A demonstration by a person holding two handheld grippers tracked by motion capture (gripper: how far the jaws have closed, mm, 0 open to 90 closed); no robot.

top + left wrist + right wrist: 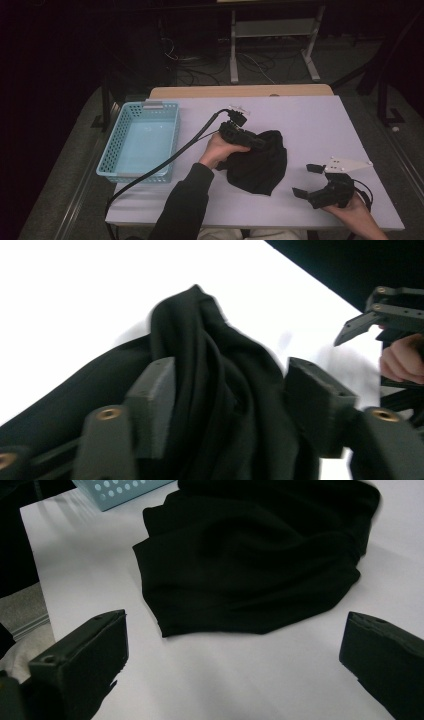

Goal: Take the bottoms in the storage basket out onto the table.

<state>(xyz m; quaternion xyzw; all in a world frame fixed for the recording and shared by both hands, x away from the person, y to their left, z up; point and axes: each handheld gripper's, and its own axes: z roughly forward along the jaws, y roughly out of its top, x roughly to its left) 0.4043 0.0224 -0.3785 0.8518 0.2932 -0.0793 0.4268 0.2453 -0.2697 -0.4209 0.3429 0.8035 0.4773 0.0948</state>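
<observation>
That crumpled black cloth garment (260, 162) sits mid-table (310, 120), at 3 o'clock from the light blue perforated plastic basket (116, 142). It's soft, light and floppy, so pinch a raised fold. Left gripper (227, 395) fingers straddle a ridge, loosened. Right gripper (306, 181) at 4 o'clock is spread, empty.

Left gripper (227, 390) jaws stood apart for me, bunched black cloth (220, 390) between, white table (75, 300) behind, right gripper (385, 315) top right.
</observation>
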